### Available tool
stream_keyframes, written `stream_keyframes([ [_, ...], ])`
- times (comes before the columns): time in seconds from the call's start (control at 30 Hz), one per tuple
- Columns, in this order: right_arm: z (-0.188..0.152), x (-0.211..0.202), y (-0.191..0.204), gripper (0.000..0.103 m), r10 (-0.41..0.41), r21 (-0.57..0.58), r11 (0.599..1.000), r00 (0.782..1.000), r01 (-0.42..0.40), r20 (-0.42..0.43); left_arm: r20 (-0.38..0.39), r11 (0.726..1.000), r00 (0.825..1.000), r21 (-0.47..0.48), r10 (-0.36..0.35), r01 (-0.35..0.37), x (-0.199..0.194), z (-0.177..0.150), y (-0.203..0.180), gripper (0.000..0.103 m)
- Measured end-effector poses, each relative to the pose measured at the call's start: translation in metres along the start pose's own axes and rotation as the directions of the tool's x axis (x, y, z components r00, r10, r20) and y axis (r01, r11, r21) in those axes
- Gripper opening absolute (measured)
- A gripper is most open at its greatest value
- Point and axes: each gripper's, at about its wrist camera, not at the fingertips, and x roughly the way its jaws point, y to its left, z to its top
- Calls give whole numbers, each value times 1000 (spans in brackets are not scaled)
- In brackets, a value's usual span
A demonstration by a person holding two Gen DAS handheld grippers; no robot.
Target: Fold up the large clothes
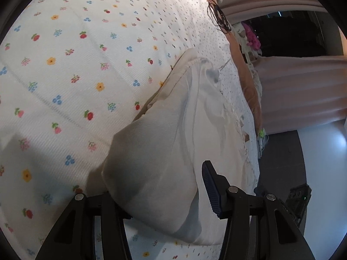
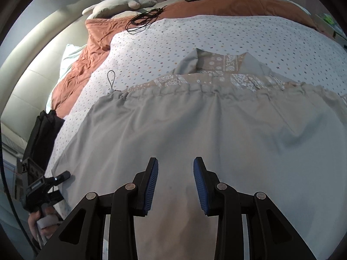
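Working over a bed, I am seeing a floral quilt point(image 1: 65, 69) spreading left, curtains point(image 1: 303, 99) right. My left gripper point(image 1: 164, 197) is pinching a bunched grey garment point(image 2: 195, 130) fold; garment lying flat mid-bed, drawstring hem crumpled. My right gripper point(image 2: 175, 186) is hovering above, jaws apart. Cable point(image 2: 143, 19) lying beyond.
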Motion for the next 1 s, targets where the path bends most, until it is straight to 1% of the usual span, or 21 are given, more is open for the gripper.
stream_keyframes([
  [0.07, -12, -5, -8, 34, 9, 23, 1000, 1000, -9, 0, 4, 1000, 1000, 13, -4, 4, 1, 0, -4, 52],
  [0.1, -18, -9, -12, 34, 14, 33, 999, 1000, -14, 4, 3, 1000, 1000, 22, 2, -3, 1, -1, -6, 50],
  [0.13, -24, -12, -16, 34, 17, 42, 999, 1000, -18, 7, 2, 999, 1000, 29, 15, -15, 1, -1, -7, 41],
  [0.17, -29, -14, -19, 34, 20, 53, 998, 1000, -20, 8, 5, 999, 1000, 31, 29, -29, 1, -1, -7, 34],
  [0.23, -40, -17, -25, 34, 22, 74, 997, 1000, -22, 3, 10, 999, 1000, 29, 19, -19, -3, 0, -7, 24],
  [0.33, -56, -20, -28, 34, 32, 90, 995, 999, -32, -4, 27, 998, 1000, 59, 1, -3, -12, 0, -13, 17],
  [0.5, -75, -22, -15, 33, 51, 77, 996, 999, -51, -1, 49, 996, 998, 81, -29, 24, -27, 2, -27, 12],
  [0.53, -78, -23, -13, 32, 54, 78, 996, 999, -54, 3, 54, 996, 998, 87, -36, 31, -29, 1, -31, 11],
  [0.6, -86, -25, -9, 21, 56, 81, 995, 998, -56, 4, 61, 994, 997, 101, -49, 42, -34, 2, -38, 10],
  [0.63, -91, -26, -8, 18, 57, 83, 995, 998, -57, 2, 62, 993, 997, 105, -53, 46, -35, 3, -42, 10],
  [0.67, -95, -26, -6, 16, 54, 84, 995, 999, -54, -3, 64, 993, 996, 110, -58, 50, -36, 5, -45, 10],
  [0.77, -110, -24, -1, 16, 33, 64, 997, 999, -32, -18, 67, 990, 995, 121, -75, 67, -40, 8, -53, 9],
  [0.83, -116, -18, -4, 14, 27, 68, 997, 999, -25, -32, 67, 989, 994, 127, -82, 73, -41, 8, -58, 9],
  [0.9, -121, -9, -11, 9, 27, 94, 995, 998, -22, -52, 66, 988, 995, 136, -80, 71, -40, 8, -62, 9],
  [1.0, -118, 1, -21, 8, 21, 132, 991, 998, -14, -54, 69, 987, 995, 151, -70, 59, -40, 7, -65, 9],
])
